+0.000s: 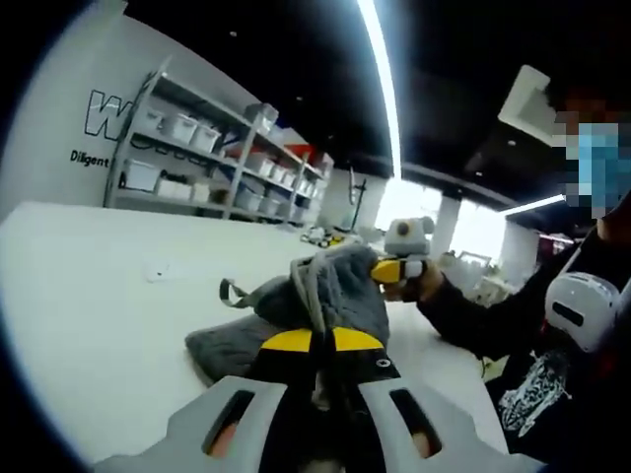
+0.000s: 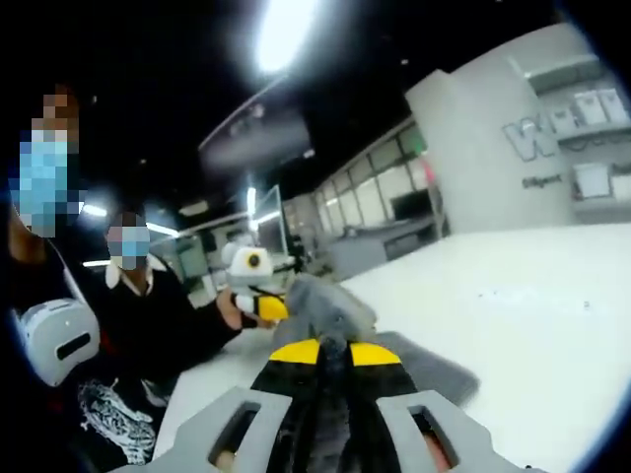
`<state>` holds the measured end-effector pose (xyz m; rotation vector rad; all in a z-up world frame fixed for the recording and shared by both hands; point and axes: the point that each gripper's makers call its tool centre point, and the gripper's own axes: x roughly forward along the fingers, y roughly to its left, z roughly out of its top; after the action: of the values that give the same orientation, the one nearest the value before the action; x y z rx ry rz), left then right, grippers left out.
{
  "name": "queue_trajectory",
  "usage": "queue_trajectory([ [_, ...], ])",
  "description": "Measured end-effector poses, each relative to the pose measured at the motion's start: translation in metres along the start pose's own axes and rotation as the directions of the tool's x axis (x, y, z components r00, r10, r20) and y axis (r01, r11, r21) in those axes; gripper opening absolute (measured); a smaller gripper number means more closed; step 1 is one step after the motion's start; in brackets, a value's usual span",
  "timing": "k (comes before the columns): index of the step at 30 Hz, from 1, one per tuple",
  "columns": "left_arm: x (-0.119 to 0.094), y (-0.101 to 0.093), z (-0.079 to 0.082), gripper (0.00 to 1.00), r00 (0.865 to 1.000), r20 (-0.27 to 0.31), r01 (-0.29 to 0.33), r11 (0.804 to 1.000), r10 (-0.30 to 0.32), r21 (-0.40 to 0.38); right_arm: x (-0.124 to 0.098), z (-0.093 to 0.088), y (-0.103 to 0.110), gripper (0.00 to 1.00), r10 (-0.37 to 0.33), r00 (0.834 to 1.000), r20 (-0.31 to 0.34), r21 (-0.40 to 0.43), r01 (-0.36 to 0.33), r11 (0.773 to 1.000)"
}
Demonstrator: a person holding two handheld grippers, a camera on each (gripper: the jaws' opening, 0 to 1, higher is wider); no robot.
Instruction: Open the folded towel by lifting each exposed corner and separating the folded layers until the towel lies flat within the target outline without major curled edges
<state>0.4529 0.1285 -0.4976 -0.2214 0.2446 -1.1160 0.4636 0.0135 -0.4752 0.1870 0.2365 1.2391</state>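
A grey towel (image 1: 340, 291) lies bunched on the white table (image 1: 108, 325), its middle pulled up into a peak and a small hanging loop (image 1: 229, 293) sticking out at its left. My left gripper (image 1: 321, 341) is shut on a fold of the towel near me, with cloth running down between its yellow tips. My right gripper (image 1: 396, 269) comes in from the right, held by a hand, and pinches the raised far part. In the right gripper view the towel (image 2: 330, 305) runs between my right gripper (image 2: 335, 353), shut on it, and my left gripper (image 2: 264, 304) beyond.
Metal shelves (image 1: 212, 158) with white bins stand behind the table. A person in dark clothes (image 1: 552, 384) with a white device on the chest stands at the table's edge; a second person (image 2: 138, 296) sits behind. Bare tabletop (image 2: 532, 305) stretches to the right.
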Motion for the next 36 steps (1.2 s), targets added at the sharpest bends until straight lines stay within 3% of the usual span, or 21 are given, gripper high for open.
queue_trajectory([
  [13,-0.009,0.011,0.004,0.02,1.0,0.016,0.005,1.0,-0.005,0.016,-0.003,-0.002,0.012,0.03,0.022,1.0,0.003,-0.041,-0.022,0.999],
  [36,-0.017,-0.013,-0.005,0.02,0.999,0.008,0.035,0.999,-0.035,0.029,-0.013,-0.014,0.036,0.03,0.049,0.999,-0.012,-0.059,-0.049,0.997],
])
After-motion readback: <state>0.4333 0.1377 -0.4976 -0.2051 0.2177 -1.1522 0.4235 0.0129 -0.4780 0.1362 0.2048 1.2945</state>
